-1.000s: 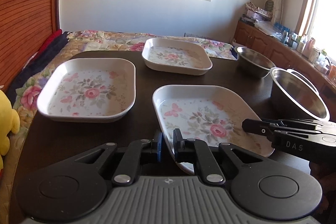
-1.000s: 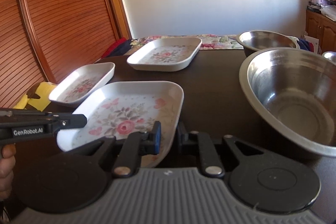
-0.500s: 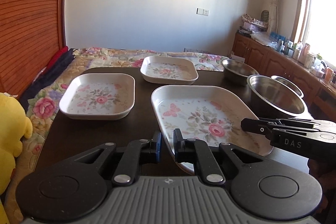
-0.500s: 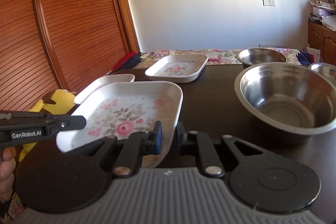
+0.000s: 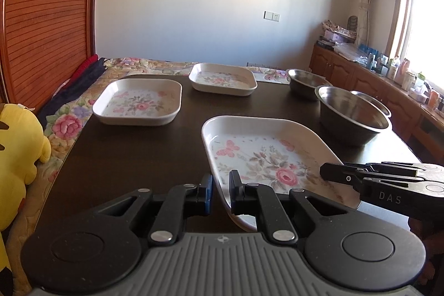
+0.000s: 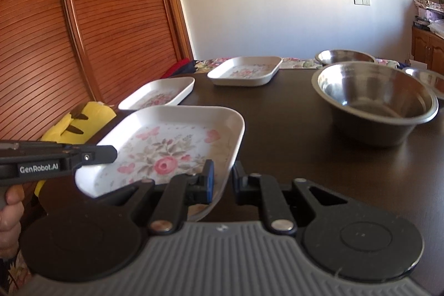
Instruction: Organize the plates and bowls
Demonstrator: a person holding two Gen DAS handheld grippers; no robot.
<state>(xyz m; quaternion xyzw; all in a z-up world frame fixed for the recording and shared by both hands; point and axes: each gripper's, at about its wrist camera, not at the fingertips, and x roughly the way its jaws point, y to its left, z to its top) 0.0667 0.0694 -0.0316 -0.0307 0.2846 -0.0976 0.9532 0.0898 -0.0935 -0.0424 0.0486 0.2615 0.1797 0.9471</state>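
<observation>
A white square plate with a rose print (image 5: 263, 157) (image 6: 166, 140) hangs level above the near part of the dark table (image 5: 133, 157). My left gripper (image 5: 221, 185) is shut on its left rim, and my right gripper (image 6: 223, 174) is shut on its right rim. Each gripper shows in the other's view, the right gripper (image 5: 333, 175) and the left gripper (image 6: 111, 153). Two matching plates (image 5: 138, 101) (image 5: 222, 79) lie flat farther back on the left. A large steel bowl (image 5: 352, 110) (image 6: 374, 96) stands to the right, with two smaller steel bowls (image 5: 305, 79) (image 5: 371, 99) behind it.
A yellow plush toy (image 5: 16, 157) (image 6: 77, 124) sits off the table's left side on a floral bedspread (image 5: 63, 126). A slatted wooden door (image 6: 83, 32) is at the left. Wooden cabinets (image 5: 388, 96) with bottles run along the right wall.
Both grippers, still shut on the near plate, have risen and drawn back from the table. The other plates and bowls now look smaller and farther off.
</observation>
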